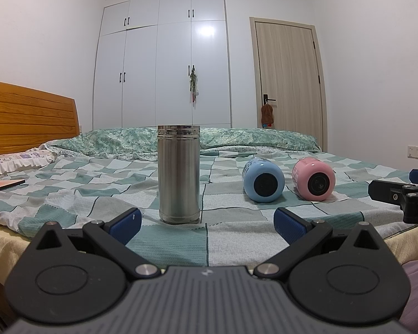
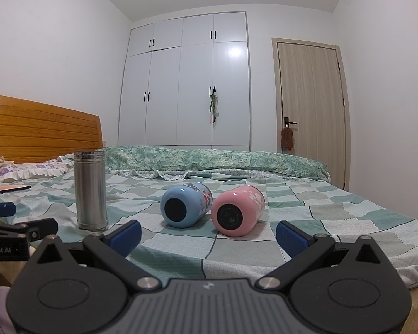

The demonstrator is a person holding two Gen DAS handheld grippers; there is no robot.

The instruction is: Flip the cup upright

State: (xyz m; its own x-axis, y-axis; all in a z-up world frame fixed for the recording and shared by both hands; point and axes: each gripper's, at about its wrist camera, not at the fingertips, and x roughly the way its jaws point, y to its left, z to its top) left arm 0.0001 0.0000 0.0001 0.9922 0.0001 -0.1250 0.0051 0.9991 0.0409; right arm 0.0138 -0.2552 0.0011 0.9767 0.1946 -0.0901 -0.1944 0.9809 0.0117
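Note:
A steel cup (image 1: 179,174) stands upright on the checked bedspread (image 1: 97,183), just ahead of my left gripper (image 1: 206,226), which is open and empty. A blue cup (image 1: 263,180) and a pink cup (image 1: 314,179) lie on their sides to the right, dark bases facing me. In the right wrist view my right gripper (image 2: 209,235) is open and empty, a little short of the blue cup (image 2: 185,204) and pink cup (image 2: 237,210). The steel cup (image 2: 90,190) stands at the left there.
A wooden headboard (image 1: 28,111) and pillow (image 1: 14,161) are at the left. A thin red book (image 1: 2,185) lies on the bed. A folded quilt (image 1: 237,139) runs along the far side. The right gripper (image 1: 404,194) shows at the right edge.

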